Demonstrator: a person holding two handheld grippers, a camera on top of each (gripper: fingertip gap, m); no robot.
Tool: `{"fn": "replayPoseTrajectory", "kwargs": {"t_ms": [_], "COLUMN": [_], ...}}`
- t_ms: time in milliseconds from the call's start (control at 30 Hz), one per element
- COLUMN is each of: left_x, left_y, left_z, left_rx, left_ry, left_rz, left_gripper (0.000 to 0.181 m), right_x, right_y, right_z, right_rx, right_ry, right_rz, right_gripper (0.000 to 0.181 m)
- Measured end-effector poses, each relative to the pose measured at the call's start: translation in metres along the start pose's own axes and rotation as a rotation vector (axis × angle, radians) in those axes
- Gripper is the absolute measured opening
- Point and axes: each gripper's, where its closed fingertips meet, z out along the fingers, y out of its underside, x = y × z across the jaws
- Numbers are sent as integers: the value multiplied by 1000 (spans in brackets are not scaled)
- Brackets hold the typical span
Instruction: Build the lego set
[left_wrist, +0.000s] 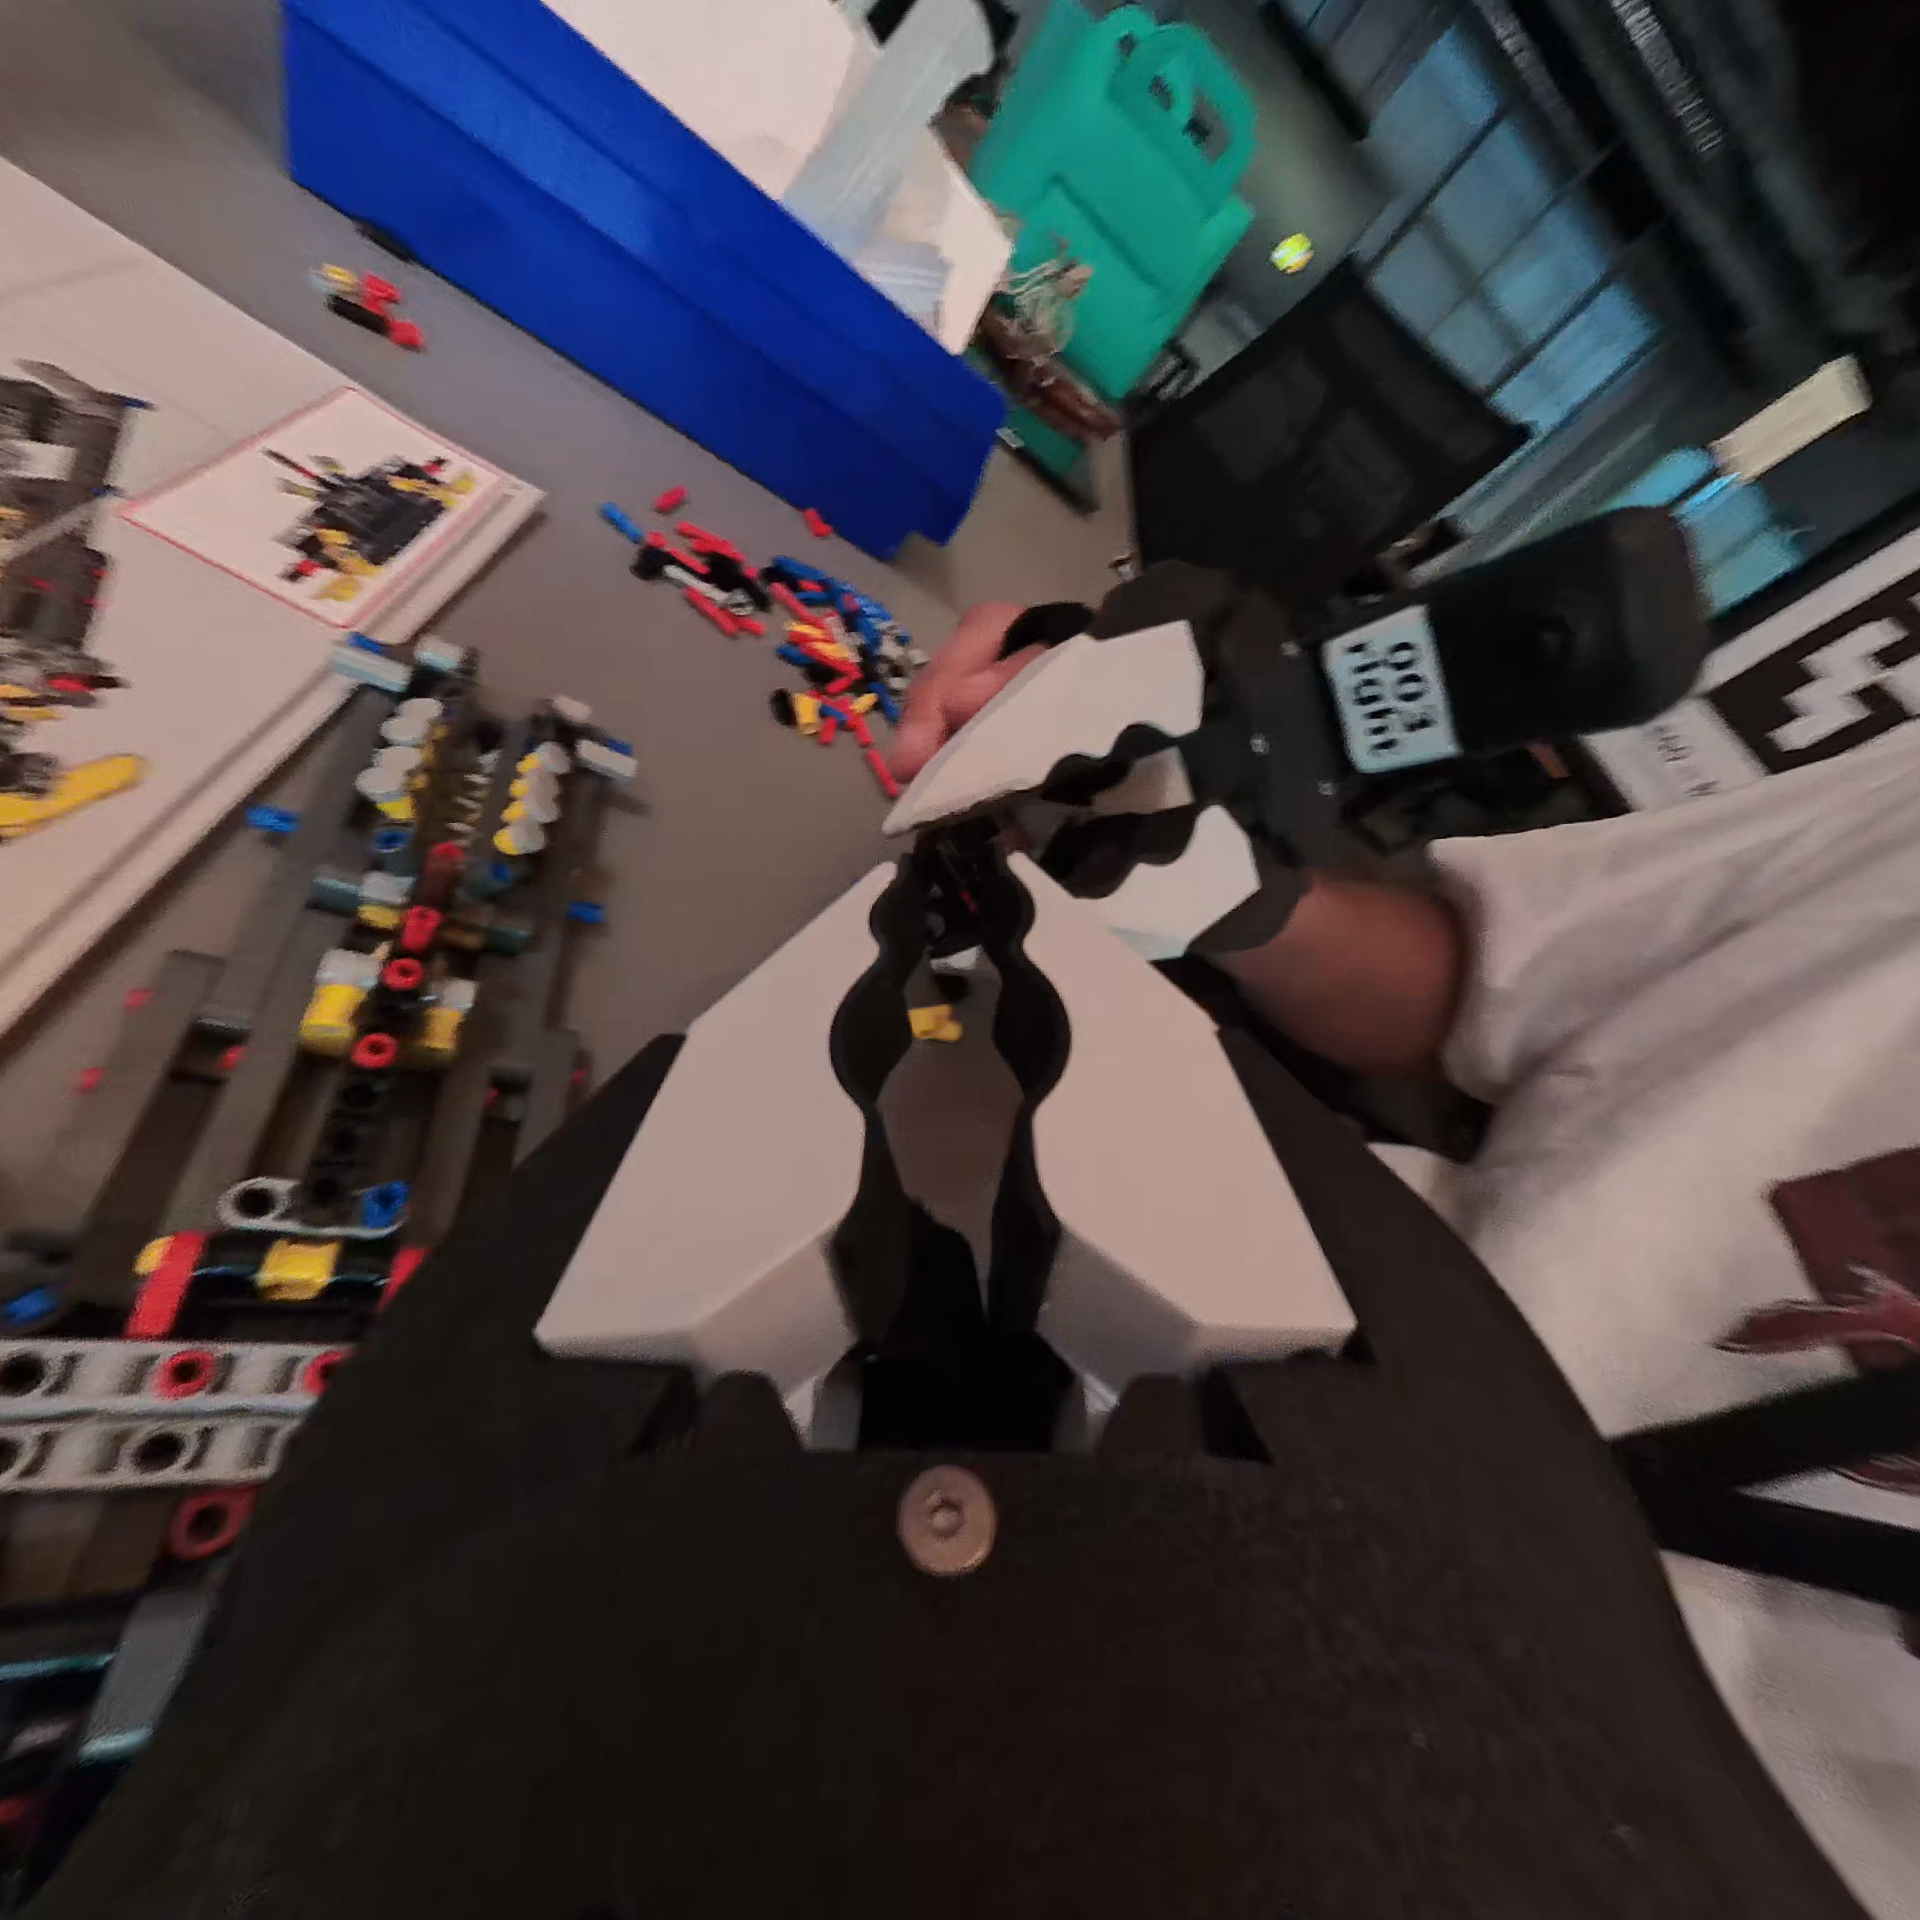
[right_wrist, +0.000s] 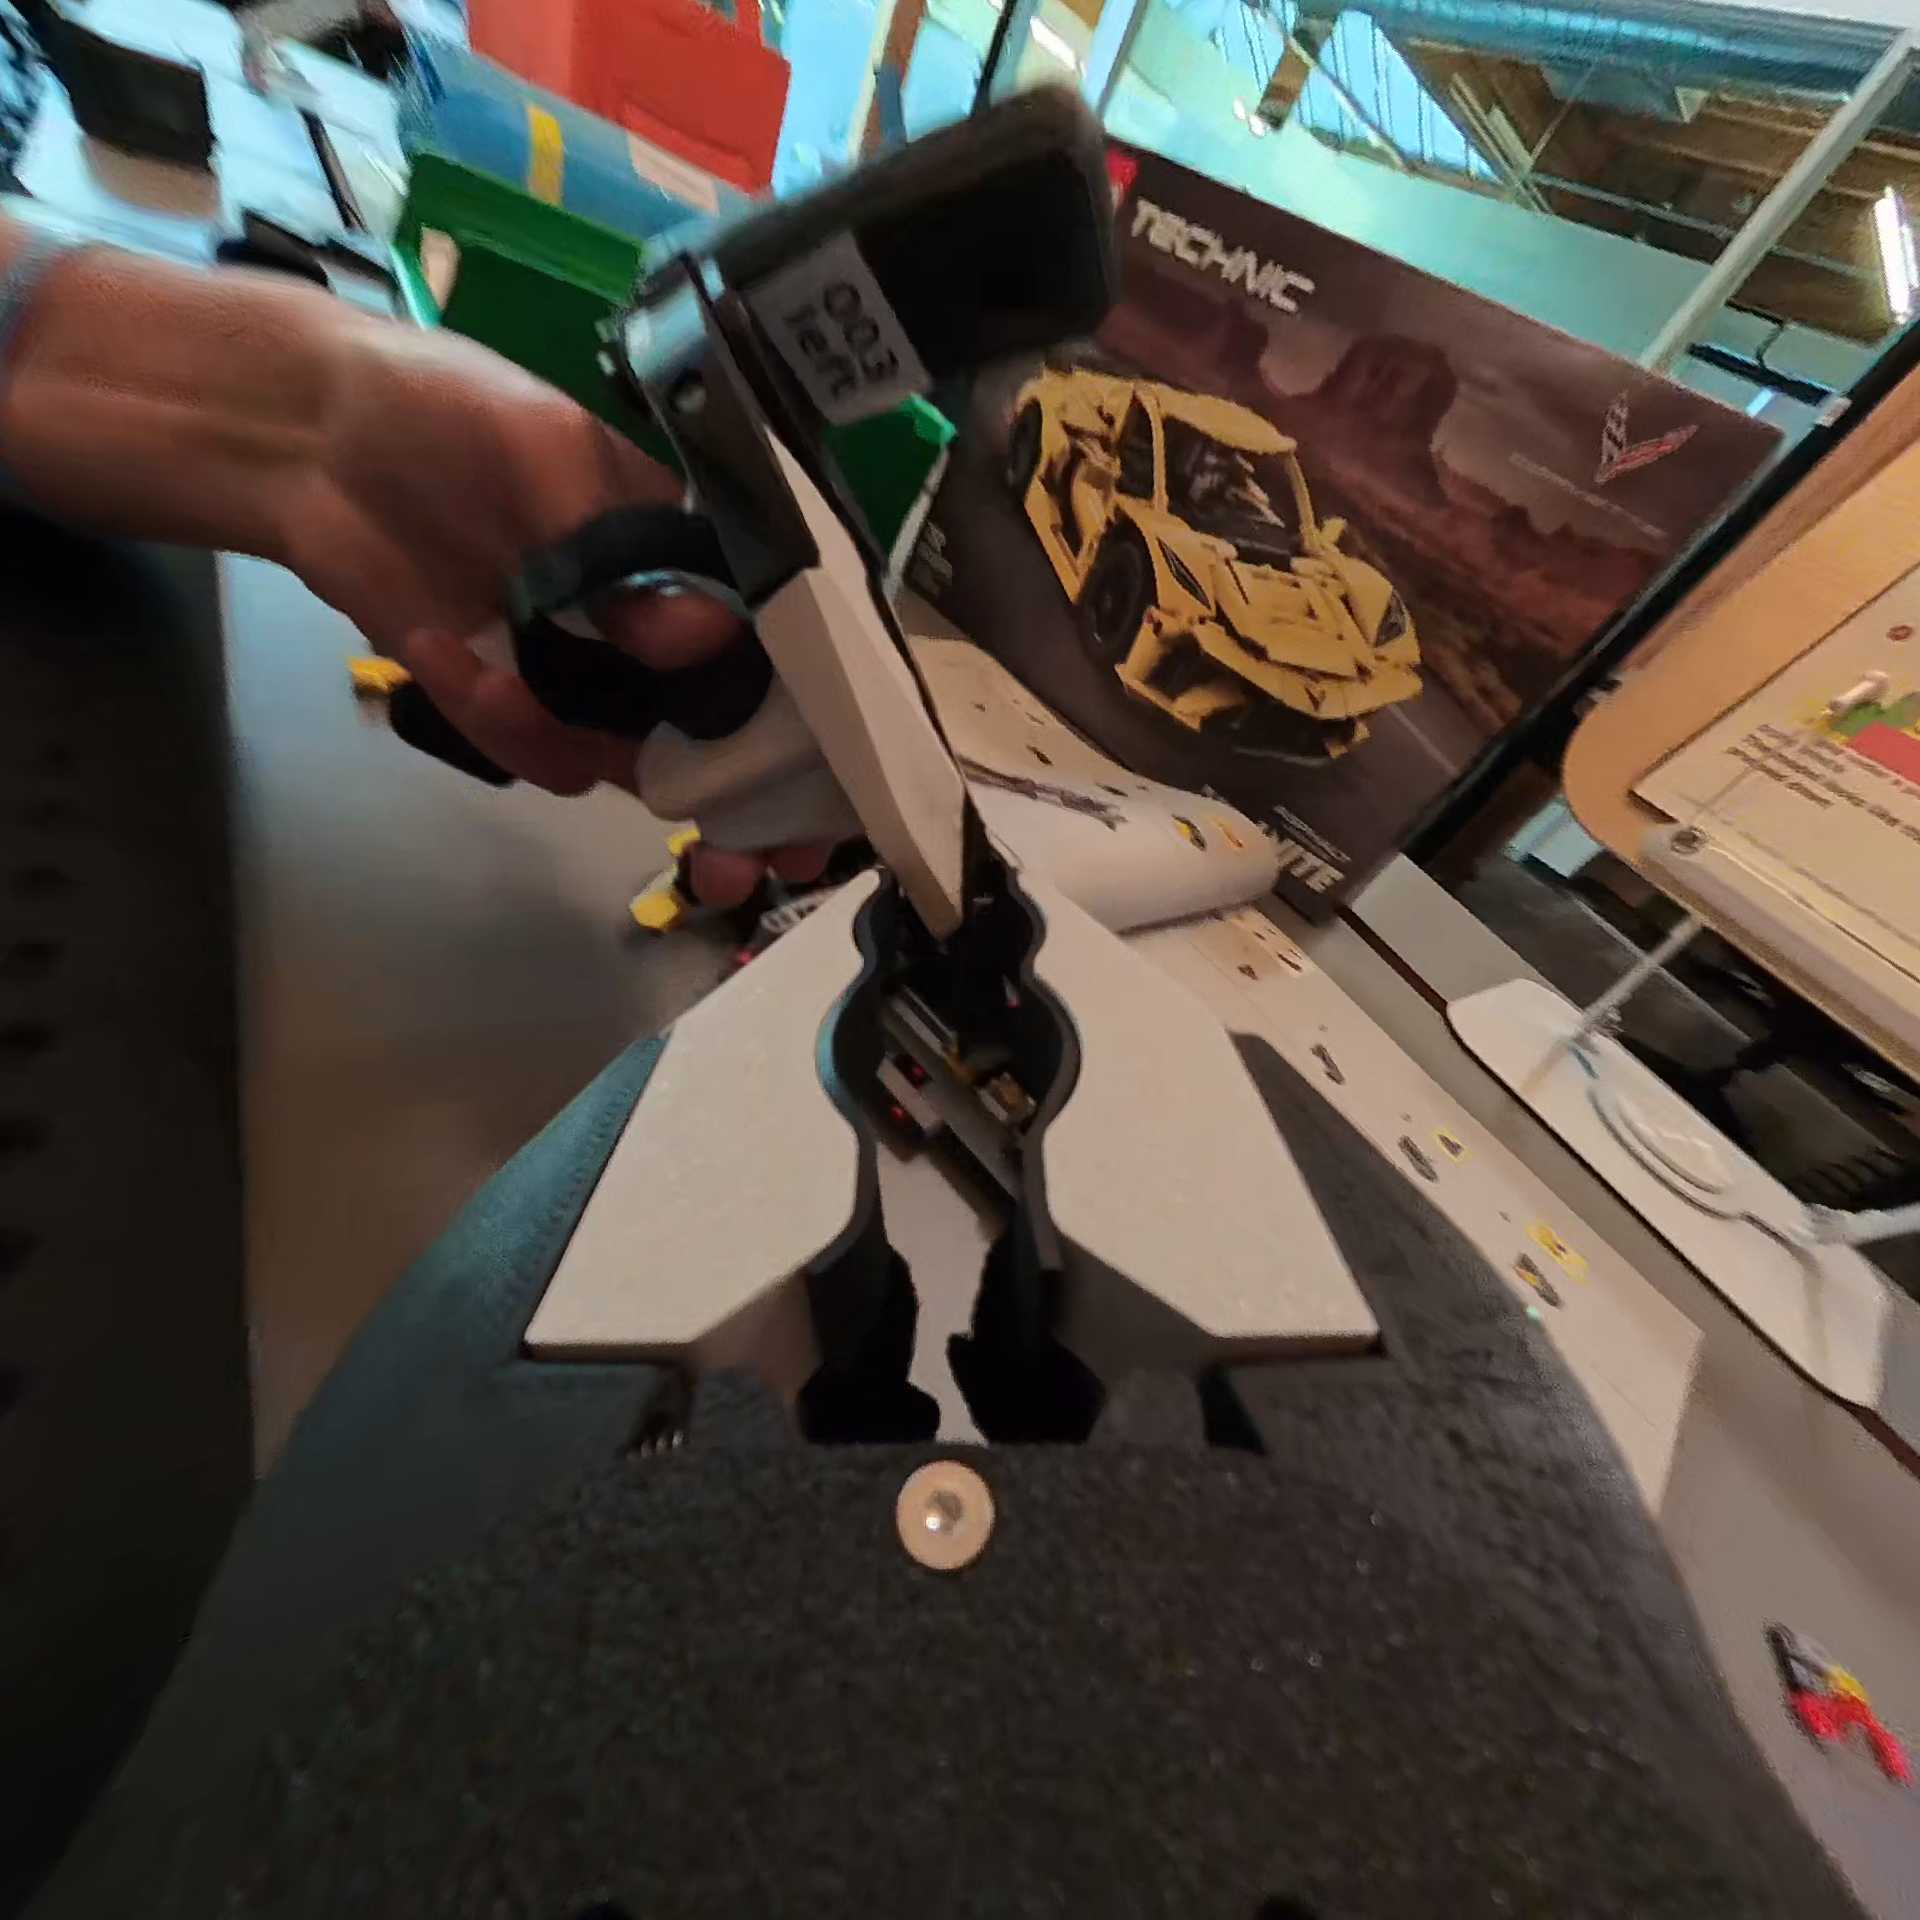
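Left wrist view: I see both tongs, left gripper (left_wrist: 951, 883) and right gripper (left_wrist: 940, 821), pinched narrow on one small black assembly (left_wrist: 951, 894); uneven pull could split it.

A long blue rectangular box (left_wrist: 623, 260) rests on the grey table (left_wrist: 665, 748), with a teal plastic carrier (left_wrist: 1122, 197) behind it. Seen from the right wrist, a green plastic bin (right_wrist: 520, 291) stands before an orange-red panel (right_wrist: 665, 73).
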Motion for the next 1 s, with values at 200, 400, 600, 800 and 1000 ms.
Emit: {"fn": "replayPoseTrajectory", "kwargs": {"t_ms": [200,400,600,800,1000], "left_x": [-15,-21,-28,-27,-24], "left_y": [3,7,14,17,18], "left_z": [-1,-1,0,1,1], "left_rx": [-37,-90,-144,-152,-146], "left_ry": [-172,-272,-351,-324,-289], "left_rz": [157,286,359,326,297], "left_gripper": [7,7,7,7,7], "right_x": [3,2,1,-2,-4], "right_y": [14,25,34,35,35], "right_z": [5,6,9,10,8], "right_rx": [-103,-173,-260,-280,-309], "right_ry": [73,75,141,148,92], "right_rz": [-67,-85,-265,-296,-260], "right_gripper": [19,18,16,15,15]}}
